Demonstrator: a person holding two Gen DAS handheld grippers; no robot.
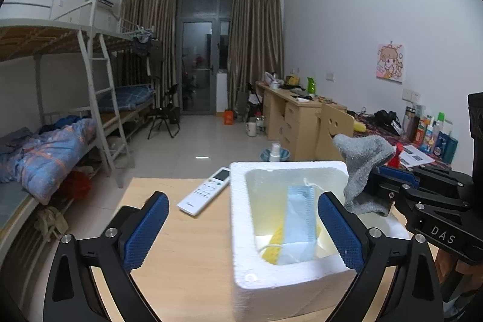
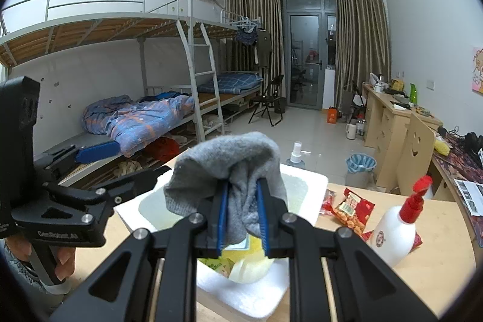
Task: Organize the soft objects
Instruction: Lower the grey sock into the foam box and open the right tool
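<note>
Blue pads of the left gripper point(image 1: 243, 231) are standing wide apart and gripping nothing, straddling the box's point(image 1: 241, 276) near wall, a mask point(image 1: 299, 222) lying inside. Beside it, the right gripper point(image 2: 243, 219) is clenching a grey cloth point(image 2: 229, 168), which is hanging over the box. Risk, as I judge it: the drooping cloth is catching the rim and spilling onto the table point(image 1: 181, 255) on release.

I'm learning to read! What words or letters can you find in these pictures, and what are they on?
"DAS": white letters on the right hand-held gripper body, seen in the left wrist view.
Raised lettering on the left hand-held gripper body: too blurred to read surely.
Red-capped white bottle logo, snack packet, remote control, desk bottles: too small to read.
</note>
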